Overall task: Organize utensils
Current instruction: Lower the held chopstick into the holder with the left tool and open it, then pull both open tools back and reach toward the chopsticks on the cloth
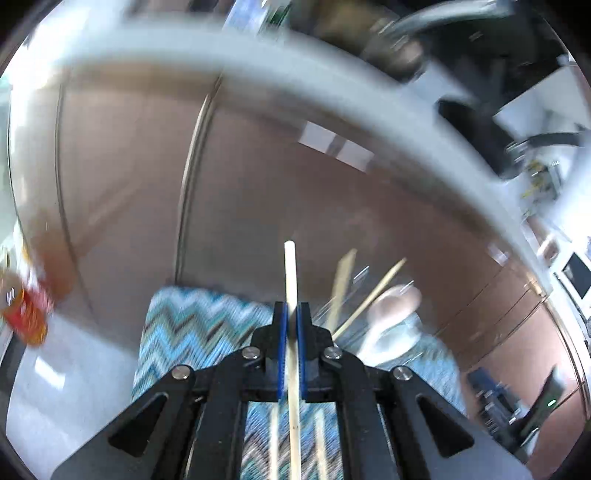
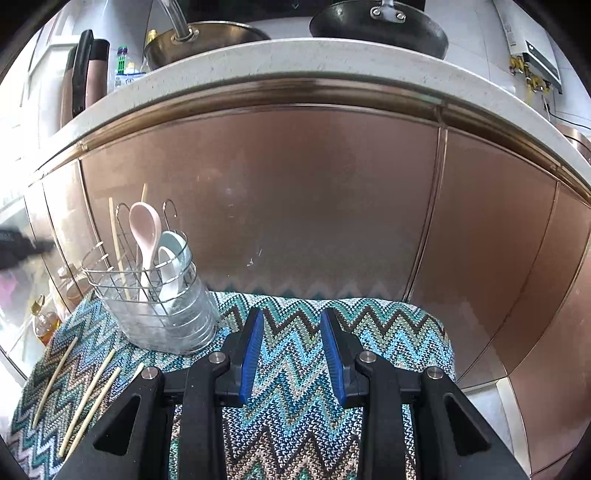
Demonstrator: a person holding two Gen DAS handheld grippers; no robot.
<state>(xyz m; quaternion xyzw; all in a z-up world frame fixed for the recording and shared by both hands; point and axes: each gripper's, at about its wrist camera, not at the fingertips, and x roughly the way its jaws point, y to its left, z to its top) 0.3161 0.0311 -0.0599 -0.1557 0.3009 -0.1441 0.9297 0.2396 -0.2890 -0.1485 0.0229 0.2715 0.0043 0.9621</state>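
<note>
My left gripper is shut on a pale wooden chopstick that runs straight out between its blue pads, lifted above the zigzag cloth. The left wrist view is blurred; the utensil holder with spoons and chopsticks shows to the right. In the right wrist view my right gripper hangs partly open with nothing between its fingers, over the zigzag cloth. The wire utensil holder holds a pink spoon, white spoons and chopsticks. Several loose chopsticks lie on the cloth at the left.
A copper-coloured cabinet front rises behind the cloth under a white counter edge. A metal bowl and a black pan stand on the counter. An oil bottle sits on the floor at the left; a red container is there too.
</note>
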